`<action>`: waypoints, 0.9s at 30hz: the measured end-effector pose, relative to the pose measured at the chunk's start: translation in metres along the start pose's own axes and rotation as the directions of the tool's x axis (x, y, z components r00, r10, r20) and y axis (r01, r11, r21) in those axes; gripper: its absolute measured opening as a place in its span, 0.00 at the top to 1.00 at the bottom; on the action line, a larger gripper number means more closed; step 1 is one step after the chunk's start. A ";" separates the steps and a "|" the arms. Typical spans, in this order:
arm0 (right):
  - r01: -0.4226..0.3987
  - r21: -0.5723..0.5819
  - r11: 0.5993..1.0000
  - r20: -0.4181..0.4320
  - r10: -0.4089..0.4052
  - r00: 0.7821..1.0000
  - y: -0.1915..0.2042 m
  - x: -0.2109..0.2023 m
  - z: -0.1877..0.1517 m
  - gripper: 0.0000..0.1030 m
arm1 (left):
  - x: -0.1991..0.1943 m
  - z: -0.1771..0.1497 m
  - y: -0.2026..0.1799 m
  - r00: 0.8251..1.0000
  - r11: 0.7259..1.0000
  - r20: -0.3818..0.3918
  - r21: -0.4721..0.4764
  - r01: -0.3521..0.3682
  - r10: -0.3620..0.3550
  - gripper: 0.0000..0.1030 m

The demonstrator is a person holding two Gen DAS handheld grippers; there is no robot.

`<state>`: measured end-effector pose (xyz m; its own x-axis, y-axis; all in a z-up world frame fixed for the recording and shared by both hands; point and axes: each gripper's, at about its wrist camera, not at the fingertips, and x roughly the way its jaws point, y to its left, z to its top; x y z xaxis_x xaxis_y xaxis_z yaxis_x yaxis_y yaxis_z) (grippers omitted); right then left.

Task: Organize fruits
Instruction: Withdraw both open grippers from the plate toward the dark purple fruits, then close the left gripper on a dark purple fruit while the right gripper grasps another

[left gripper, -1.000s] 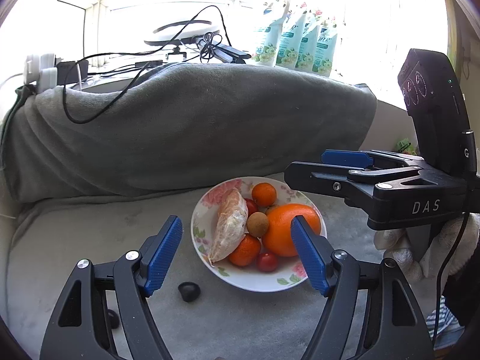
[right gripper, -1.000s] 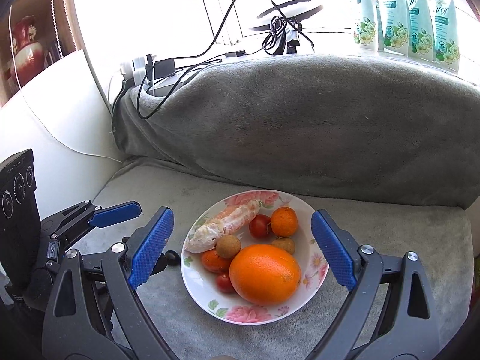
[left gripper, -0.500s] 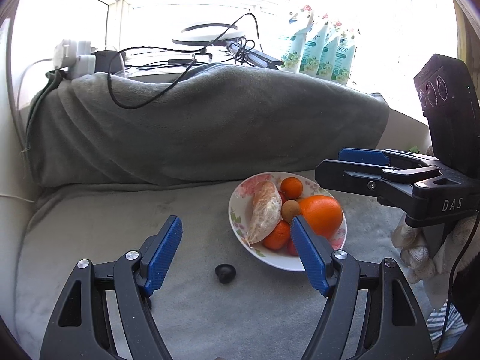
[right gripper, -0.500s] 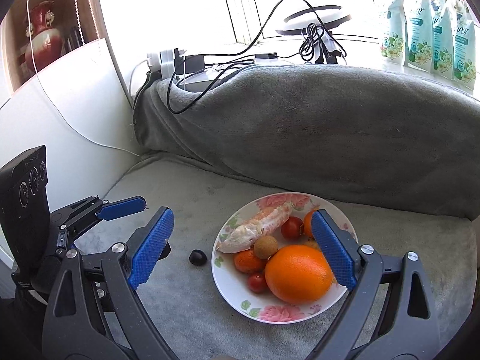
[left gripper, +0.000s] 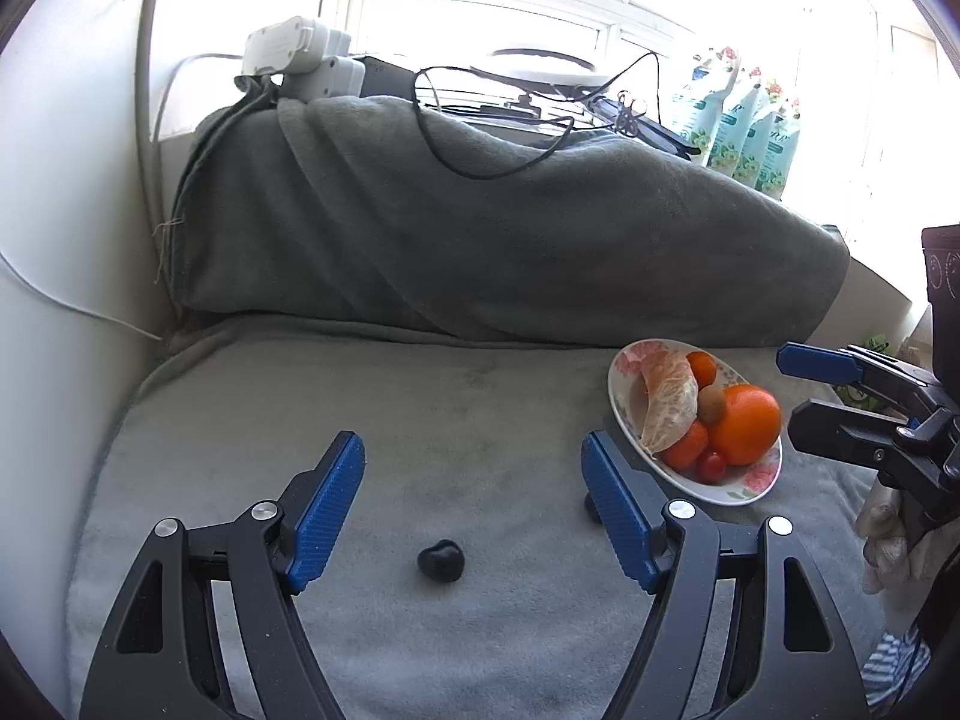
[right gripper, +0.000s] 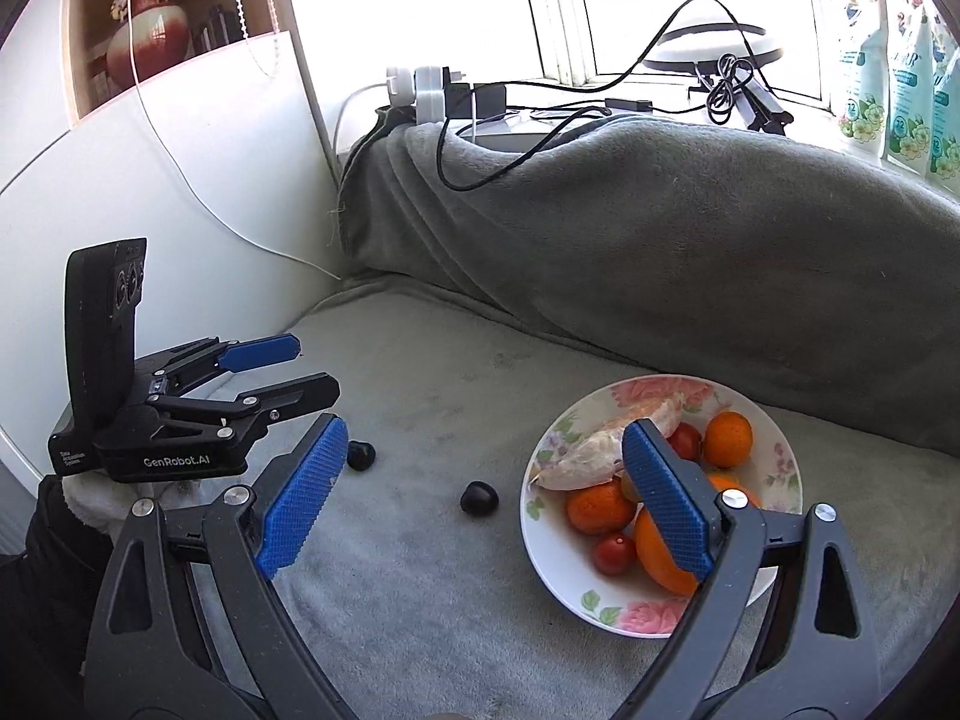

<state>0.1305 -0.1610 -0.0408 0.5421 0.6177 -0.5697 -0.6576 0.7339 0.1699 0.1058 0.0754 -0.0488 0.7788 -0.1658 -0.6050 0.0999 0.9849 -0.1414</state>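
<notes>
Here the left gripper (left gripper: 471,507) hangs unclenched and empty, and a small dark fruit (left gripper: 441,560) lies on the grey blanket (left gripper: 480,396) just ahead, nearly centred between its fingers. A second dark fruit (right gripper: 479,498) sits closer to the plate (right gripper: 555,564), half hidden in the left wrist view; it may be a plum or a chestnut. The right gripper (right gripper: 480,501) is likewise spread, holding nothing, over the plate's near edge. The left gripper looks nearer the first fruit.
</notes>
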 end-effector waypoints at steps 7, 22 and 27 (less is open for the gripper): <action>-0.026 0.004 1.000 -0.040 0.026 0.999 0.026 0.016 -0.024 0.10 | 0.000 -0.011 0.025 1.000 0.999 -0.020 -0.047 -0.014 0.013 0.27; 0.081 0.154 0.985 -0.164 -0.055 0.985 0.020 0.071 -0.051 0.47 | 0.014 -0.032 0.032 0.996 0.997 -0.070 -0.063 0.050 -0.055 0.34; 0.122 0.145 0.982 -0.185 -0.094 0.978 0.023 0.081 -0.051 0.51 | 0.020 -0.036 0.032 0.993 0.996 -0.086 -0.058 0.073 -0.078 0.43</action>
<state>0.1328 -0.1082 -0.1242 0.4952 0.4827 -0.7223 -0.5037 0.8370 0.2141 0.1023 0.1014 -0.0932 0.7125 -0.2460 -0.6572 0.1205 0.9655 -0.2308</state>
